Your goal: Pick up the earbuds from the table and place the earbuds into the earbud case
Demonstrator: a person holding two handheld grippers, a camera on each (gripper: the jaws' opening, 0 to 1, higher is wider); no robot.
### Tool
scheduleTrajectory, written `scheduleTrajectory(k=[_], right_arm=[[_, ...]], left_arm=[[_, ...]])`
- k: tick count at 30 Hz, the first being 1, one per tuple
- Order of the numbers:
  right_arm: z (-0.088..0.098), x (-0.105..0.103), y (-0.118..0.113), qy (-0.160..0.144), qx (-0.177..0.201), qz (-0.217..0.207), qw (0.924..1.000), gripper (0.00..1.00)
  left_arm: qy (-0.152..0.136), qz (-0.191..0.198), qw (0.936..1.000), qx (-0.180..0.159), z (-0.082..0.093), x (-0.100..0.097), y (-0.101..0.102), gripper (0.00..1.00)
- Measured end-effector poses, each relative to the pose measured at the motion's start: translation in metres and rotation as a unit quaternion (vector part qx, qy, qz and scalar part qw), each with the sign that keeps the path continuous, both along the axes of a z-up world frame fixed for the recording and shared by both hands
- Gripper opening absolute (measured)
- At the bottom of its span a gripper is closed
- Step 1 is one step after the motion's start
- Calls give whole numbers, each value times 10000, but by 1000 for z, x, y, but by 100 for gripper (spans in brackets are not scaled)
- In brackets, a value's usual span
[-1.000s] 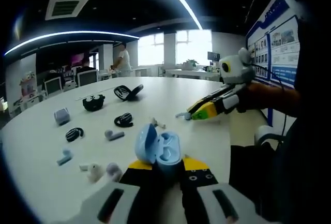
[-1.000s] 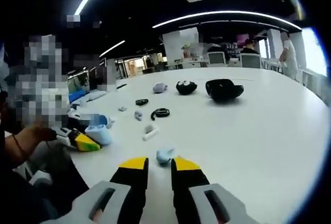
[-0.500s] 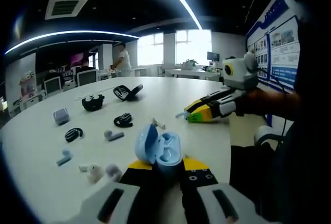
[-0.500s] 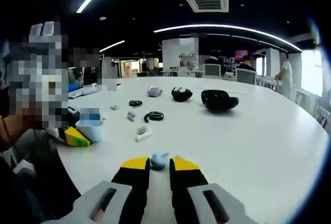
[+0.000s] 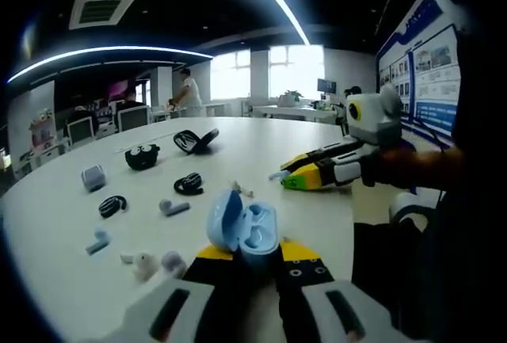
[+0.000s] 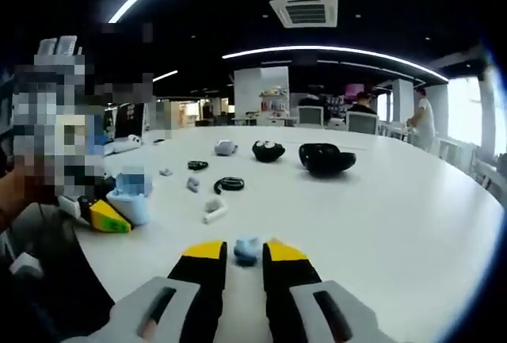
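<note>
Lifted off the table (image 6: 396,200) since a second ago, the right gripper (image 6: 245,254) pinches one blue earbud (image 6: 246,249) in nearly closed jaws. Its far side lies open toward the edge. Left gripper (image 5: 255,257) clamps the open blue case (image 5: 244,228) near the table's near edge. Three loose earbuds (image 5: 173,207) lie left of it.

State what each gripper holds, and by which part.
Left gripper clamps the open blue earbud case by its base. Right gripper pinches a light-blue earbud between its tips.
</note>
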State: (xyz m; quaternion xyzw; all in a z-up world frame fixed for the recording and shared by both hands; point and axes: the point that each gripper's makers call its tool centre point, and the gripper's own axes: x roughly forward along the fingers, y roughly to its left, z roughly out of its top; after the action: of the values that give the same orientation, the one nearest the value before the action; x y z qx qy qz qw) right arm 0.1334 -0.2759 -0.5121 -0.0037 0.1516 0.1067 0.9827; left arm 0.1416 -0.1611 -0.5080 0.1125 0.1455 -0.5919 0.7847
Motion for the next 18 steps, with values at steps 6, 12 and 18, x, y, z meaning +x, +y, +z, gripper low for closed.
scheduleTrajectory(k=[6, 12, 18], right_arm=[[1, -1, -1, 15, -42, 22, 10000, 12], [1, -4, -1, 63, 20, 106, 9999, 12], [9, -8, 8, 80, 184, 431, 9989, 11]], left_arm=[[2, -23, 10000, 8, 0, 0, -1, 19], [-3, -18, 10000, 1, 0, 0, -2, 19], [-13, -10, 10000, -1, -1, 0, -2, 19]])
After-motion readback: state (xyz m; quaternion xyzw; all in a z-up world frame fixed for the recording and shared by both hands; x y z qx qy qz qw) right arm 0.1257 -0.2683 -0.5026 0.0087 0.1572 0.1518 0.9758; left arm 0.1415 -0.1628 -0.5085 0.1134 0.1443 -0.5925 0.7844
